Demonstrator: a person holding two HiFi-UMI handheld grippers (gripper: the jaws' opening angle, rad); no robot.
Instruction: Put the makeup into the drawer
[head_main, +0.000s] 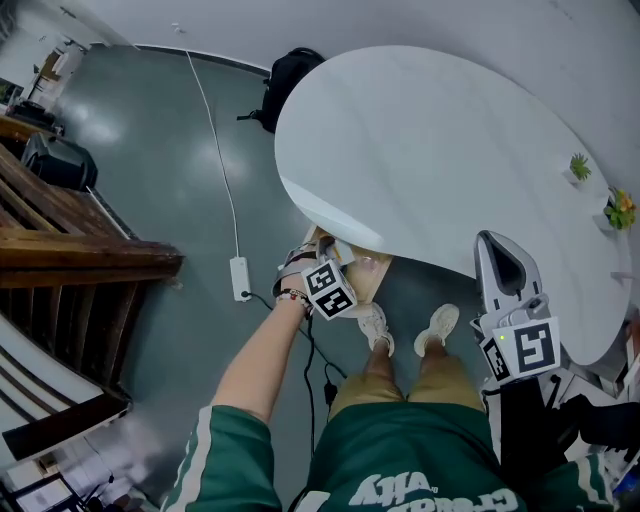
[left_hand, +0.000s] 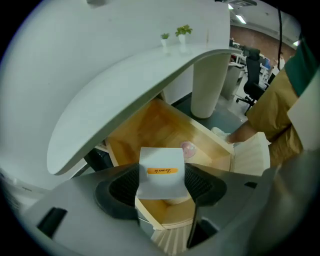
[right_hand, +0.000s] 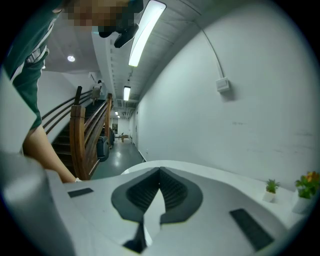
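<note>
While your left claw (left_hand: 161, 186) hangs over the drawer, its hold: closed on a small white box (left_hand: 160, 167) with an orange label strip, one ribbed pad on each side face.
Box, place: between the left claw's pads, above the near corner of the open wooden drawer (left_hand: 150, 125), not yet inside it.
Drawer, place: ahead of and below the left claw, pulled out from under the round white table (left_hand: 125, 65).
Right claw (right_hand: 159, 175): pads closed tip to tip, nothing between them, out over the tabletop.
Handling, a judgement: likely a light card carton, stiff at its edges, easy to dent, smooth enough to slip; grip the two flat sides at mid-height, gently.
Hidden: the box's lower end sits behind the claw body; you cannot see its contents.
Hard to make out: a small pinkish round thing (left_hand: 188, 148) on the drawer floor beyond the box; the drawer's back runs under the table.
</note>
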